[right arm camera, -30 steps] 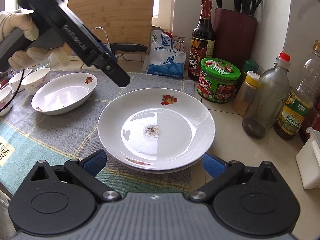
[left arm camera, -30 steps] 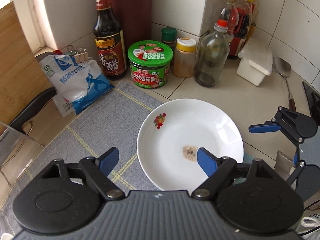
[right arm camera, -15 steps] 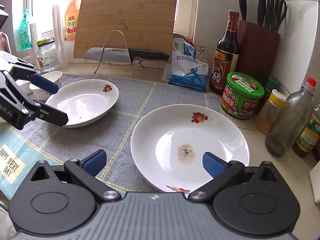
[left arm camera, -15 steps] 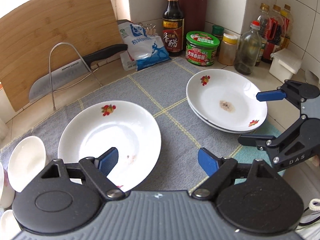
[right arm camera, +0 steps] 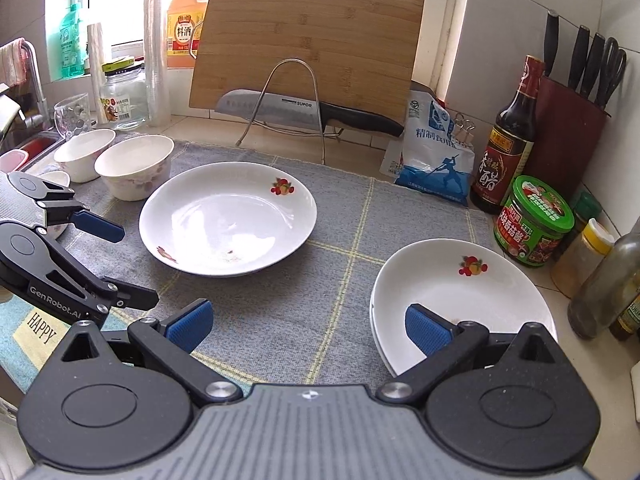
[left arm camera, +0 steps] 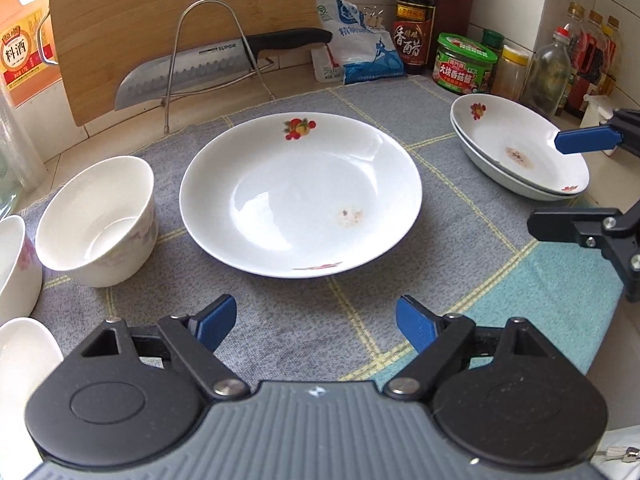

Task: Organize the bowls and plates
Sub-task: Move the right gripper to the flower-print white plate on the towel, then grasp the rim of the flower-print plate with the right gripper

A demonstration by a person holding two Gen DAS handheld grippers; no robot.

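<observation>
A single white plate (left arm camera: pixel 300 196) with a fruit print lies mid-mat, just ahead of my left gripper (left arm camera: pixel 316 324), which is open and empty. The right wrist view shows that plate (right arm camera: pixel 228 216) further left. Two stacked plates (right arm camera: pixel 460 300) sit at the mat's right edge, and my right gripper (right arm camera: pixel 308 326) hangs open with its right finger above their near rim. The stack (left arm camera: pixel 516 152) also shows at the right of the left wrist view. White bowls (left arm camera: pixel 96 220) (right arm camera: pixel 134 166) stand left of the single plate. The left gripper (right arm camera: pixel 120 262) appears at the right wrist view's left edge.
A cleaver (left arm camera: pixel 208 68) rests on a wire rack against a bamboo board (right arm camera: pixel 308 40). A salt bag (right arm camera: pixel 436 160), a vinegar bottle (right arm camera: pixel 508 140), a green-lidded jar (right arm camera: pixel 532 220) and oil bottles line the back right. A grey cloth mat (left arm camera: pixel 360 340) covers the counter.
My left gripper has swung left from the stacked plates to the single plate and sunk lower. My right gripper has drawn back and left, so the stack now sits at its right.
</observation>
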